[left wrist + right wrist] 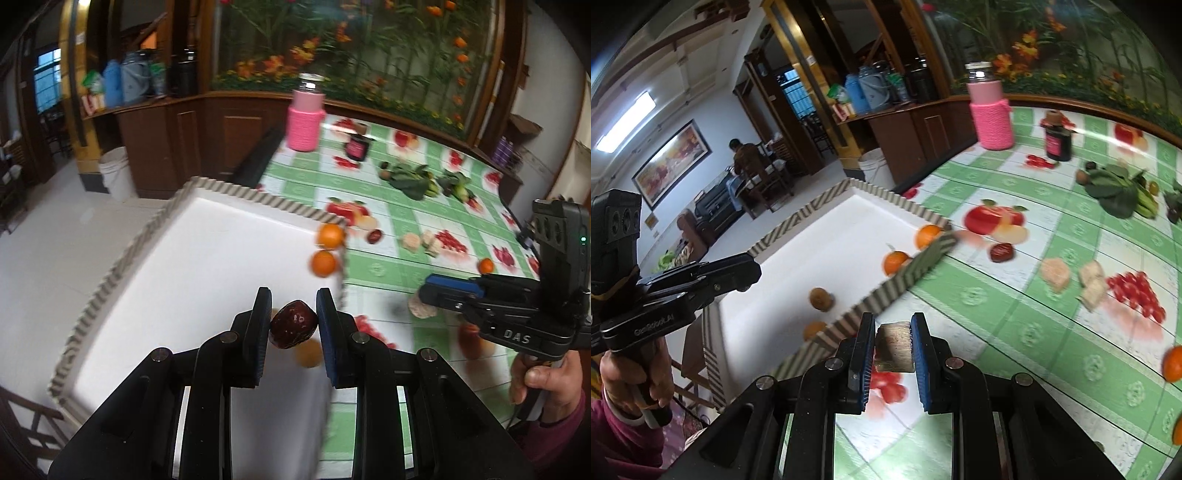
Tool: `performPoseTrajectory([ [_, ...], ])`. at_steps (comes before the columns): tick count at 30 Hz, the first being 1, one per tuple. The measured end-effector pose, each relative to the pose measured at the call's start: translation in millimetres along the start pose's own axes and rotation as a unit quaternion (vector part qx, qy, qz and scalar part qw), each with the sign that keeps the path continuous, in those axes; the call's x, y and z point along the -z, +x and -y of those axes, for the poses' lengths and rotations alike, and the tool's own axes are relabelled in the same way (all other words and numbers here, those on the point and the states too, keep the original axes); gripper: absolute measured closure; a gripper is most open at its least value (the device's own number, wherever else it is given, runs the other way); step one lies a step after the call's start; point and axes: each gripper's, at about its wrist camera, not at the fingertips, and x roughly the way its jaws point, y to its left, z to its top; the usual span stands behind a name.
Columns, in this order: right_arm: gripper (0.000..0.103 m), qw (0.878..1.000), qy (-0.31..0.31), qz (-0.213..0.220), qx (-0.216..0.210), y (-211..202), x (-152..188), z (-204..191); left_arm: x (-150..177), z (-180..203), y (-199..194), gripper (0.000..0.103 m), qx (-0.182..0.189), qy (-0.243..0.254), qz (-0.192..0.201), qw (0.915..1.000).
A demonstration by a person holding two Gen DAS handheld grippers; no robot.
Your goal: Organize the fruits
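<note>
Left tongs [291, 325] around red date [293, 324], seemingly above white tray [192, 258].

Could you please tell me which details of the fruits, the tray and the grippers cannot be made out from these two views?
- Left wrist view: the pale round fruit in the tray is blurred and partly hidden behind the held red date; its kind is unclear.
- Right wrist view: the tan chunk in the right gripper is motion-blurred; what it is cannot be told.
- Right wrist view: the orange is cut off by the right edge.
</note>
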Motion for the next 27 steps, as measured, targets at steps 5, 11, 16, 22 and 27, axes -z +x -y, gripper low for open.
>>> performPoseTrajectory([
  [5,0.084,1.000,-0.018,-0.007,-0.010,15,-8,-22,13,-23,6,0.079,-0.038,-0.006,-0.006,0.9993],
  [11,0.084,0.999,-0.032,-0.021,-0.016,40,-16,-37,27,-41,22,0.079,-0.054,-0.018,-0.028,0.9980],
  [16,0.084,0.998,-0.040,-0.036,-0.014,61,-23,-45,33,-45,28,0.079,-0.069,-0.014,-0.026,0.9972],
  [22,0.084,0.997,-0.054,-0.047,-0.010,80,-30,-54,33,-48,36,0.079,-0.079,-0.014,-0.027,0.9964],
  [27,0.084,0.997,-0.062,-0.053,-0.014,97,-37,-61,33,-49,42,0.079,-0.083,-0.015,-0.031,0.9959],
])
